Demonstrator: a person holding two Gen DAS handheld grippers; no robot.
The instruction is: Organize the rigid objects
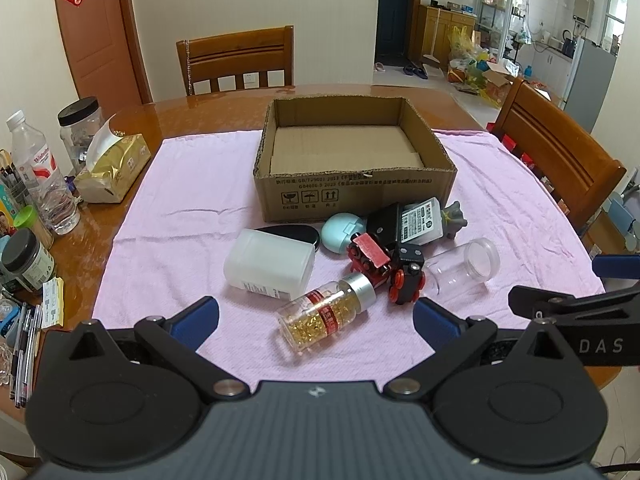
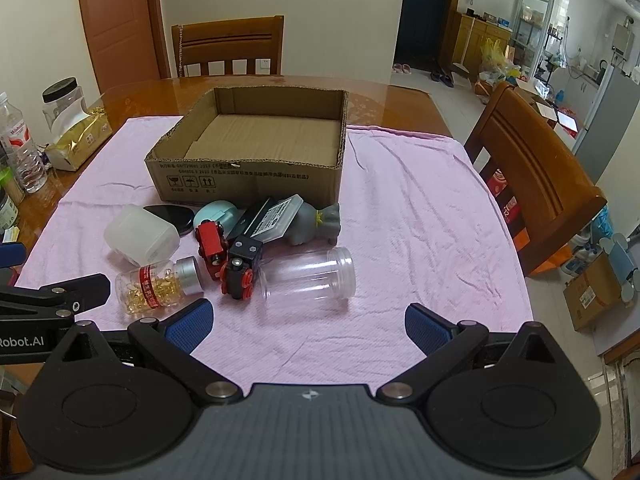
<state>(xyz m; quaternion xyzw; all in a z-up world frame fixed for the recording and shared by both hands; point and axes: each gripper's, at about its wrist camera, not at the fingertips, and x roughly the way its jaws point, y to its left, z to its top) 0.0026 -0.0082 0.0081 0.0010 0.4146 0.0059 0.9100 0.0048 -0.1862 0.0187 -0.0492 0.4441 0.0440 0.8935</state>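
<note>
An empty cardboard box stands on a pink cloth. In front of it lies a heap: a white plastic bottle, a capsule bottle with a silver cap, a red and black toy train, a clear jar, a mint round case, a black charger and a grey toy. My left gripper is open just before the capsule bottle. My right gripper is open near the clear jar.
At the table's left edge stand a water bottle, jars, a gold tissue pack and pens. Wooden chairs stand behind and to the right. My right gripper shows in the left wrist view.
</note>
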